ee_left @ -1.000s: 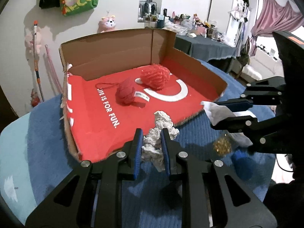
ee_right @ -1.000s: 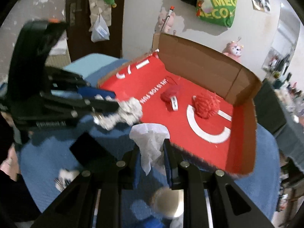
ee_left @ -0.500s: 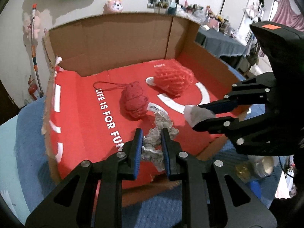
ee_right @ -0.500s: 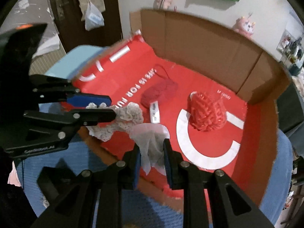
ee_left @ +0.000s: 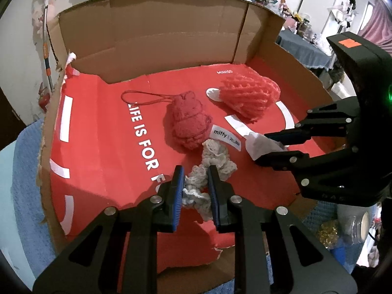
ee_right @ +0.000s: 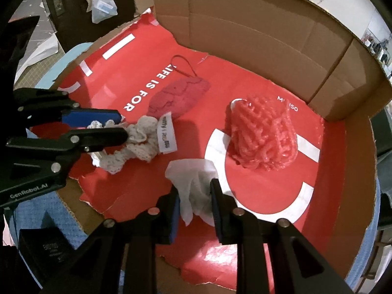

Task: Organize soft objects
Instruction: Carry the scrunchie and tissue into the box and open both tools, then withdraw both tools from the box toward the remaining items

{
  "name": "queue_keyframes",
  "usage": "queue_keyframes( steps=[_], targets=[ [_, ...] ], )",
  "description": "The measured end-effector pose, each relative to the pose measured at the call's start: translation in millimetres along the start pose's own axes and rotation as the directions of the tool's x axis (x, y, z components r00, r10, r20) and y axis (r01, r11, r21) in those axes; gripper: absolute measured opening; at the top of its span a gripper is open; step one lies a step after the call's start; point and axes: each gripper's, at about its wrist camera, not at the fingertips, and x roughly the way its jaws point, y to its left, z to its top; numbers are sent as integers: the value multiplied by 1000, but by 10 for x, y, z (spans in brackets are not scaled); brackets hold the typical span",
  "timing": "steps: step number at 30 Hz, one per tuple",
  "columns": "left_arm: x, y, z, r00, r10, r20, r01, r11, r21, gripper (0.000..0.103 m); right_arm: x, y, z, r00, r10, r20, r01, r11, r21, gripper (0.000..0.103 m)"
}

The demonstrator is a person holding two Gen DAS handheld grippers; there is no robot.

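Blue cloth (ee_left: 27, 196) covers the table on which a shallow cardboard box (ee_left: 152, 31) is set, its floor lined with red printed paper. Two soft items are already seen lying inside the box: a red plush (ee_left: 187, 127) with a cord loop and a white tag near the middle of the floor, and a red knit bundle (ee_left: 250, 95) toward the box's far right corner.

A cream crochet piece (ee_left: 208, 169) is held pinched in the left gripper (ee_left: 194, 193), whose jaws are closed narrowly on it; its free end droops just above or onto the box floor beside the plush, and contact cannot be told. A crumpled white tissue (ee_right: 193, 191) is clamped in the right gripper (ee_right: 193, 208), also narrowly closed, above the box floor near the front edge.

Judged from this, about half the sorting appears done: two items are placed, and two are held over the box, not yet released. A jar (ee_left: 355, 223) is visible outside the box at its right.
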Motion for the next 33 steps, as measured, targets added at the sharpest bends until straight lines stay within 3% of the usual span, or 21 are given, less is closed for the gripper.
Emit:
queue_keyframes(
  steps=[5,7,16,18,20,21,26,33],
  targets=[
    [-12,23,-19,1000,-11,6,11,1000,-5,19,1,-10,-15,1000,2,2,-2,1000,2,41],
    [-31,43,-11,1000,-8,6,8,1000,-14,19,0,-7,-12,1000,2,7,-2,1000,-4,59],
    [-194,-16,-23,999,-12,38,13,1000,-9,23,-175,-50,-51,998,-8,57,7,1000,12,72],
    [-223,-42,-33,999,-8,39,9,1000,-3,30,-242,-53,-69,997,-11,70,10,1000,14,74],
    [-241,-45,-42,999,-1,39,2,1000,-12,63,-306,-46,-93,996,-22,81,21,1000,14,75],
    [-269,-52,-53,999,-3,50,4,1000,-16,66,-333,-38,-102,996,-23,84,22,1000,16,75],
    [-517,-147,-91,993,7,115,-5,1000,-13,66,-563,-33,-235,992,-33,119,30,999,26,76],
    [-1079,-349,-270,975,26,222,-16,999,-47,78,-1049,-18,-469,972,-55,227,39,996,75,94]
  ],
)
